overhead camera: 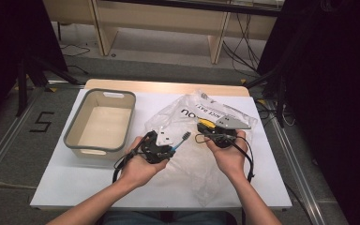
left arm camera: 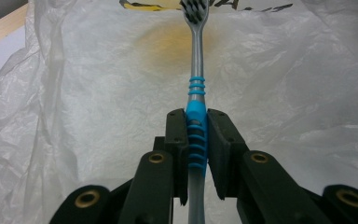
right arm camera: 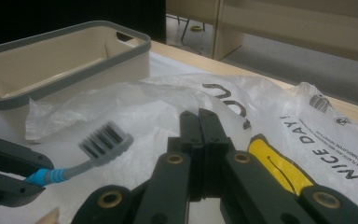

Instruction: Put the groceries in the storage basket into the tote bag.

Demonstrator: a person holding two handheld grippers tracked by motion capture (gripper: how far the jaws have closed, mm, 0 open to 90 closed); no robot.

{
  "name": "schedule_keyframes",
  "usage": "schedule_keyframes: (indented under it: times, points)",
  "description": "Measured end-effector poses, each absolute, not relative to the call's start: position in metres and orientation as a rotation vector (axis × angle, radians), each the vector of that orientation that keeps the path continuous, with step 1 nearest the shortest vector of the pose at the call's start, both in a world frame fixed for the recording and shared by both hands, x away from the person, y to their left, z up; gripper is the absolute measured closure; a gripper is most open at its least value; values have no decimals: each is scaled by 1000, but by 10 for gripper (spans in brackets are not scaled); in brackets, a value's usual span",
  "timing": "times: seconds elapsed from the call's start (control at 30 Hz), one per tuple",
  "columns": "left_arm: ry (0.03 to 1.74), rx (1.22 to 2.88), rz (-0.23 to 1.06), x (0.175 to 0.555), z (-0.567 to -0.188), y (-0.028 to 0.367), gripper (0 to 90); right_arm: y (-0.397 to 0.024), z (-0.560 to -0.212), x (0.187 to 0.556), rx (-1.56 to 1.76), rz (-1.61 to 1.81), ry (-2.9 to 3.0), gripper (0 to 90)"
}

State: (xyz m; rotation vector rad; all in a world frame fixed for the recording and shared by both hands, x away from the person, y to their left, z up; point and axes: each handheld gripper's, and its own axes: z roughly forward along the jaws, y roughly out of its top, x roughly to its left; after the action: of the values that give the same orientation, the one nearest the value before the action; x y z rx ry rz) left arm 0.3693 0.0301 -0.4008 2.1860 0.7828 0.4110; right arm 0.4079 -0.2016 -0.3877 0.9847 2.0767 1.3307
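Nearby, beige bin (overhead camera: 99,124) holds nothing — left claw (left arm camera: 197,135) pinching toothbrush (left arm camera: 196,93); right claw (right arm camera: 199,122) pressed together over plastic bag (overhead camera: 187,161).

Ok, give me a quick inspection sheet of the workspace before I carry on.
Surface: white table.
Job's things: toothbrush clamped in left gripper, bristles over the plastic bag; bag crumpled, printed.
Clutter: beige bin with grey rim, nothing seen inside; yellow-and-black item on the bag.
Grippers: left shut on toothbrush handle; right gripper shut, nothing between its jaws.
Cables: black cable trailing from right gripper.
Surroundings: wooden bench beyond.
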Motion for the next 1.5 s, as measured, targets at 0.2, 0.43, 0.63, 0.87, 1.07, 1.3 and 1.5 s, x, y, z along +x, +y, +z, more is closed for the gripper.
schedule_keyframes:
  times: [0.2,0.43,0.63,0.87,1.07,1.3,1.5]
  points:
    - [768,2193,404,366,-401,25,787,-202,-387,408,984,1335,2074,900]
    - [787,2206,389,369,-405,21,787,-199,-386,406,974,1343,2077,900]
    - [825,2205,380,374,-407,20,787,-199,-386,405,972,1342,2075,900]
    - [861,2227,416,380,-410,14,787,-199,-386,405,968,1345,2076,900]
    - [873,2227,421,386,-414,5,787,-198,-386,405,963,1351,2076,900]
    - [870,2227,428,393,-418,-4,787,-198,-386,405,961,1365,2077,900]
    - [888,2208,435,399,-421,-10,787,-196,-386,404,959,1371,2082,900]
